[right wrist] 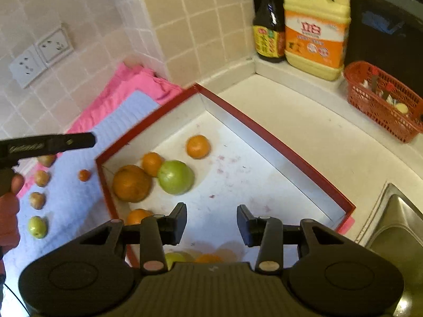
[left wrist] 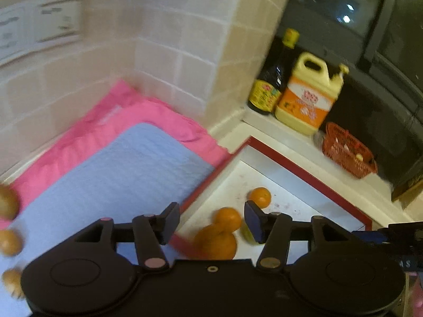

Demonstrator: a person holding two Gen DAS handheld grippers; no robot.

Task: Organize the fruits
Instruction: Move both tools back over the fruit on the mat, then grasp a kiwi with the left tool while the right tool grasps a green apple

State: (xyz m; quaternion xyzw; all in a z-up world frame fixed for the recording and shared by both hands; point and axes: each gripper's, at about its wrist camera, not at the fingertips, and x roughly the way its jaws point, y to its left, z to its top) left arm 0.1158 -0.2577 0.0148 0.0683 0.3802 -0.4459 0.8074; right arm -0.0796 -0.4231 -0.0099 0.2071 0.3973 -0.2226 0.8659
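On the left, small brown and green fruits [right wrist: 37, 200] lie in a row on the blue mat [right wrist: 71, 200], with one tiny orange one [right wrist: 84, 175] beside the red-rimmed box [right wrist: 277, 142]. The left gripper [left wrist: 210, 220] hangs half open and empty above that edge. Right of it, the right gripper [right wrist: 211, 223], narrowly open and empty, is nearer the box's oranges [right wrist: 131, 183] and round green fruit [right wrist: 175, 177], just ahead and leftward.

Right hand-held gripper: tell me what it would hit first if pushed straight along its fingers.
Probably the stained white floor of the red-rimmed cardboard box: the open right hand-held gripper points down at a bare patch, right of the round green fruit. Depth is hard to judge.
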